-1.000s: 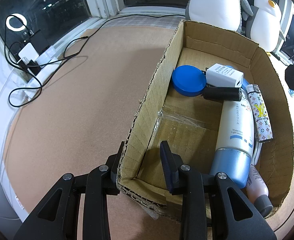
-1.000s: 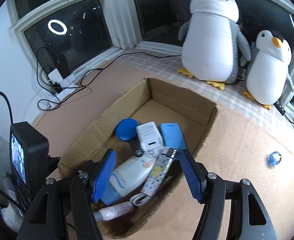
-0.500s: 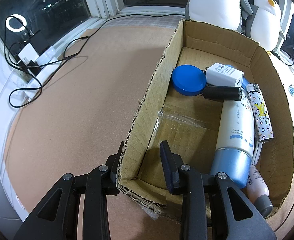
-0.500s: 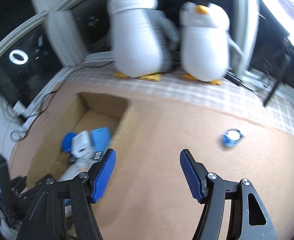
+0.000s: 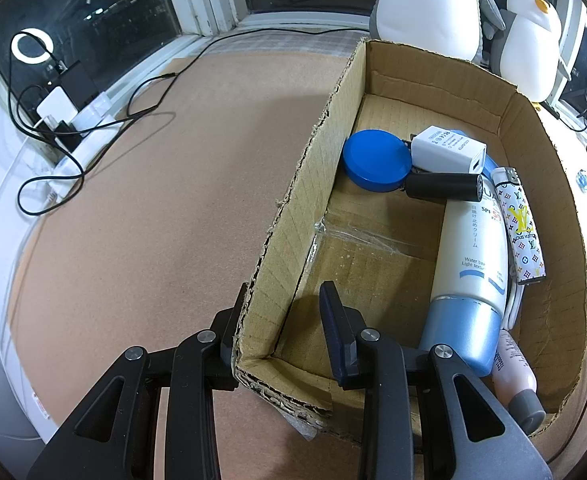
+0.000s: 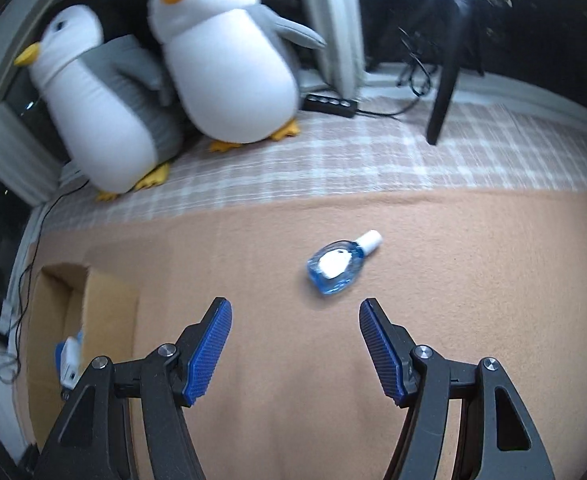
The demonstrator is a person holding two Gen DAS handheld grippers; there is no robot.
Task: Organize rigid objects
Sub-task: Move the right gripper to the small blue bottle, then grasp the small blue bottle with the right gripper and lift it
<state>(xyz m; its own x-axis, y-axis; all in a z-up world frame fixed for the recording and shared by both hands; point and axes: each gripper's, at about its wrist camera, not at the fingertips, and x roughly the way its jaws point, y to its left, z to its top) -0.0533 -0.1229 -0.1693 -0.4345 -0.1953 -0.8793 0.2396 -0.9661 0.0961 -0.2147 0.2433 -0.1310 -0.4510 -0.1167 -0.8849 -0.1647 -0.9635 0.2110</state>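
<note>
My left gripper (image 5: pixel 283 312) straddles the near left corner wall of the cardboard box (image 5: pixel 305 184), one finger outside and one inside; I cannot tell if it clamps the wall. The box holds a blue round lid (image 5: pixel 375 159), a white charger (image 5: pixel 447 151), a black cylinder (image 5: pixel 443 186), a white and blue tube (image 5: pixel 471 264), a patterned lighter (image 5: pixel 519 226) and a pink bottle (image 5: pixel 515 380). My right gripper (image 6: pixel 295 320) is open and empty above the carpet. A small blue bottle with a white cap (image 6: pixel 339 266) lies just beyond its fingertips.
Two plush penguins (image 6: pixel 229 60) stand on the checked mat at the back. A black power strip (image 6: pixel 331 104) and a chair leg (image 6: pixel 445 88) are behind the bottle. Cables and chargers (image 5: pixel 59 112) lie at the far left by the window. The box corner shows at the left of the right wrist view (image 6: pixel 105 304).
My right gripper has swung away from the box to the right, and the small blue bottle is now close in front of it. The left gripper has not moved.
</note>
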